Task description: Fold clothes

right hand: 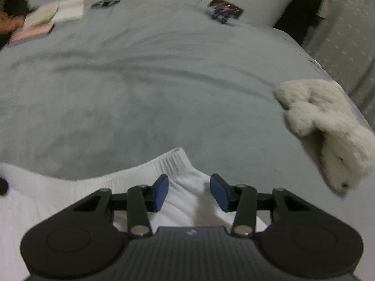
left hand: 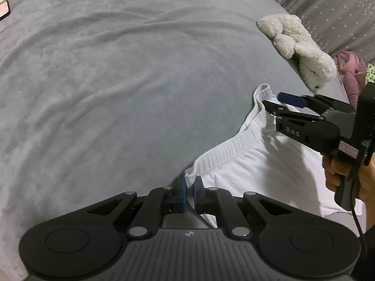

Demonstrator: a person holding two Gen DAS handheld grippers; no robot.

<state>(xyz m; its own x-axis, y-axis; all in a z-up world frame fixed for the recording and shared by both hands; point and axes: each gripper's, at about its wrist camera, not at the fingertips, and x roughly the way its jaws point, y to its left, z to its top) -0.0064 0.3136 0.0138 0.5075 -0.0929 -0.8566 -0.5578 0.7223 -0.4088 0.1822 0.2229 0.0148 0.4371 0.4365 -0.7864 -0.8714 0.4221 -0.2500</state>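
Note:
A white garment (left hand: 255, 164) with a ribbed waistband lies on the grey bedspread (left hand: 117, 82) at the lower right. My left gripper (left hand: 190, 193) is shut on one corner of that waistband. My right gripper (left hand: 273, 101), held in a person's hand (left hand: 332, 171), hovers over the waistband's far corner. In the right wrist view the right gripper (right hand: 189, 192) stands open, its blue pads (right hand: 161, 192) on either side of a raised fold of the white garment (right hand: 182, 187) without pressing it.
A white plush toy (left hand: 297, 46) lies at the bed's right edge, close to the right gripper, and shows again as the plush toy (right hand: 328, 126). Books and papers (right hand: 54, 14) and small items (right hand: 225, 8) lie at the far side. A pink toy (left hand: 351, 70) sits beyond the edge.

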